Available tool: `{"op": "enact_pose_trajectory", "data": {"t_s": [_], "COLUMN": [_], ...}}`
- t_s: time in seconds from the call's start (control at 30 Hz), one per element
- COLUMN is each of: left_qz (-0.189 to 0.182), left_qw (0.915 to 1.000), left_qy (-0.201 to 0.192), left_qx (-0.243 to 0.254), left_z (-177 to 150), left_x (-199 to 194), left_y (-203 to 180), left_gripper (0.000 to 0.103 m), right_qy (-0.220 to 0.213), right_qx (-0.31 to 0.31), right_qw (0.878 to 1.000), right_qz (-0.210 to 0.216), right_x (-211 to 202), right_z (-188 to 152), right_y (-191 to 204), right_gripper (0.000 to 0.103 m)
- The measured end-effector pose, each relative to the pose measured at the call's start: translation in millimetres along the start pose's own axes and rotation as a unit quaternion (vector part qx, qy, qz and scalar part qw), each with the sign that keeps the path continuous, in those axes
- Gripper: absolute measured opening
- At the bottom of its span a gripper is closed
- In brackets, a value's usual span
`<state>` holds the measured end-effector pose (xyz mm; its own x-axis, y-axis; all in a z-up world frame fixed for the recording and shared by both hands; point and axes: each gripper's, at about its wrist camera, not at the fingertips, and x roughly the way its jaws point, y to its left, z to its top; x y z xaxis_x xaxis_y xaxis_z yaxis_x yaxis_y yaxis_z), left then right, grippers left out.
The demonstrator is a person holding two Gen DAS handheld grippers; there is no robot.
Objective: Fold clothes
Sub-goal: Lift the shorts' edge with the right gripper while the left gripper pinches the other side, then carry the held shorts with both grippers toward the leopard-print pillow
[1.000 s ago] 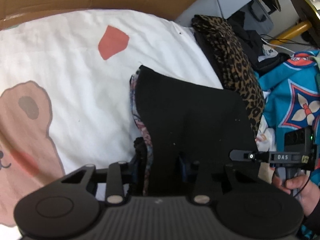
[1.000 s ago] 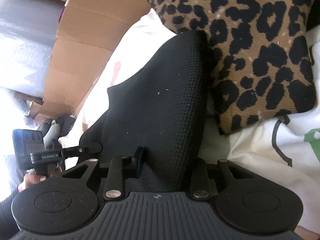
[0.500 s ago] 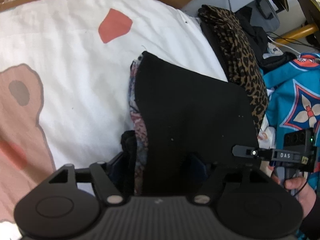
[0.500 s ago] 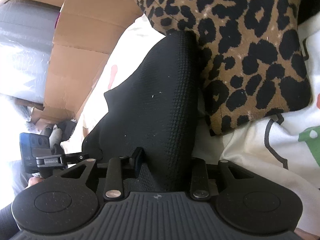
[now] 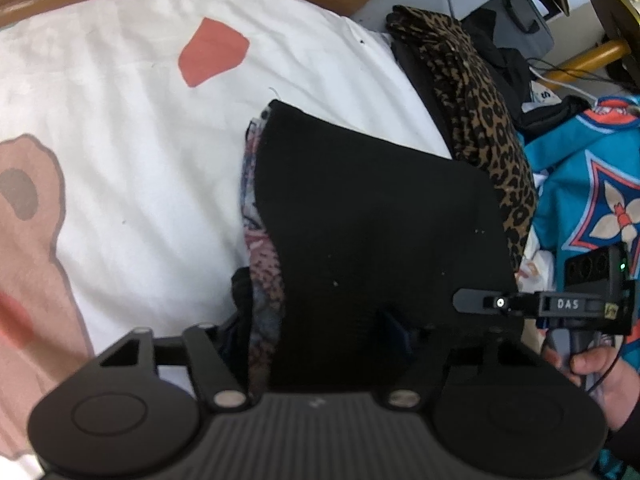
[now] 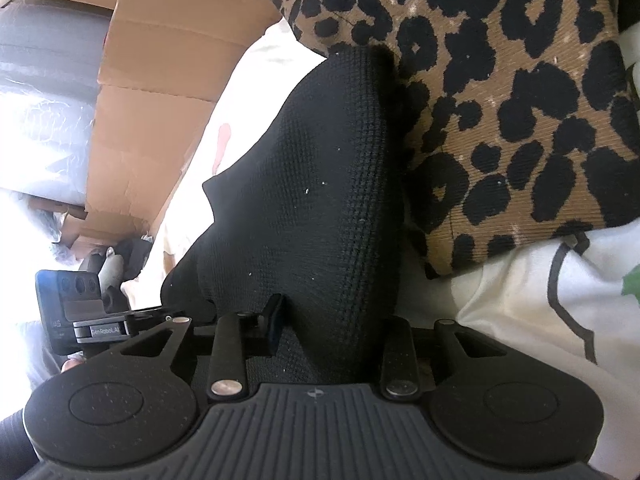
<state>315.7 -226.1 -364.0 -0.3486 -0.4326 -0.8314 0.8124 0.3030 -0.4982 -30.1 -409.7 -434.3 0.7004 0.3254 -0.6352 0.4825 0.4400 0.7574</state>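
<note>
Since one second ago the left gripper [image 5: 316,332] has spread its fingers and then brought them a little together again; the folded black knit garment [image 5: 372,220] and the patterned cloth [image 5: 260,276] under its edge are between them, but I cannot tell if the pads press. It points steeply down at the near edge of the pile. The right gripper [image 6: 332,320] has hardly changed: its fingers are clenched on the near edge of the same black garment, and it tilts down less steeply. A hand [image 5: 600,364] holds its handle at the right of the left wrist view. The garment lies on a white bedsheet [image 5: 120,120] with a bear print, touching a leopard-print garment [image 6: 500,100].
</note>
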Motion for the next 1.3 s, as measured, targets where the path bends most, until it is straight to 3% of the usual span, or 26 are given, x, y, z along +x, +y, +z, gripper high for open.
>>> {"op": "enact_pose_trajectory", "data": {"t_s": [0.03,0.1,0.2,0.3,0.6,1.3], "left_qz": [0.003,0.009,0.017,0.024,0.029,0.033], "left_qw": [1.0,0.9999,0.9998,0.9997,0.9994,0.9963], "left_qy": [0.002,0.004,0.003,-0.003,-0.017,-0.079], "left_qx": [0.005,0.013,0.012,0.006,0.009,0.011], "left_z": [0,1,2,-1,0,-1], "left_x": [-1,-3,-8,-13,-30,-88], "left_y": [-2,-6,-10,-13,-30,-97], "left_gripper": [0.06,0.049,0.039,0.036,0.031,0.03], "right_qy": [-0.001,-0.006,-0.012,-0.016,-0.019,-0.079], "right_qx": [-0.002,-0.002,-0.009,-0.028,-0.052,-0.121], "right_qw": [1.0,1.0,1.0,0.999,0.995,0.984], "right_qz": [-0.003,-0.007,-0.019,-0.034,-0.08,-0.106], "right_x": [0,-1,-5,-8,-14,-87], "right_z": [-1,-2,-4,-7,-10,-1], "right_y": [1,4,13,26,49,109], "right_gripper": [0.036,0.022,0.015,0.013,0.011,0.009]}}
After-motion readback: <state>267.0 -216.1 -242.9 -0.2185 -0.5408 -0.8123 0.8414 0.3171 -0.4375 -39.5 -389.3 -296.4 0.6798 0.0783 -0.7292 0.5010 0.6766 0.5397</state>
